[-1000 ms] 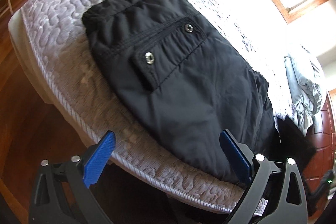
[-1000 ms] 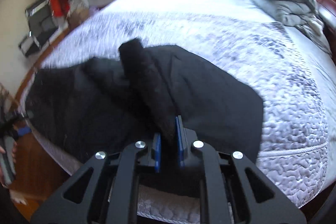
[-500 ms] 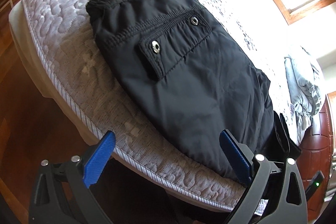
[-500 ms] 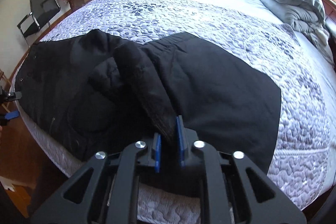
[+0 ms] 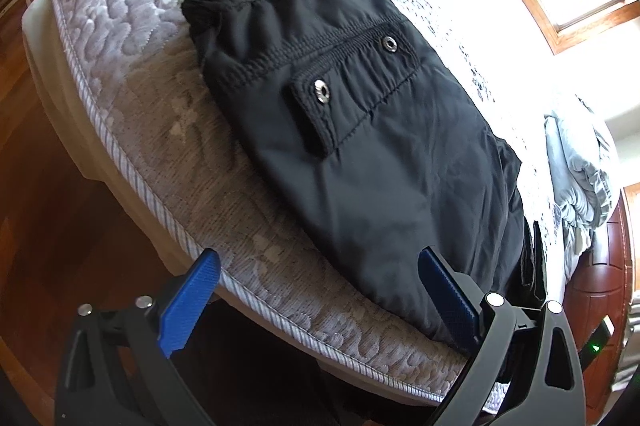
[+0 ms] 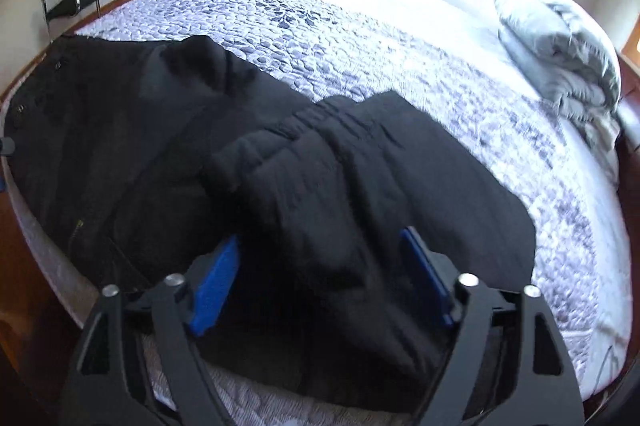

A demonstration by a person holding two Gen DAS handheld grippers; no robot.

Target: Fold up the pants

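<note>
Black pants [image 6: 304, 186] lie on the bed [image 6: 360, 38], bunched cloth between the right gripper [image 6: 320, 278]'s just-opened fingers; the left gripper [image 5: 320, 290] gapes empty at the hem. Next, I'd judge: smooth that fold.

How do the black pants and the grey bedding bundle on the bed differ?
The black pants lie spread along the near edge of the bed, between the open right gripper fingers; the grey bundle sits heaped at the far side, away from either gripper. The pants are dark with metal snaps; the bundle is pale and plain. Both are soft fabric lying on the quilted cover.
</note>
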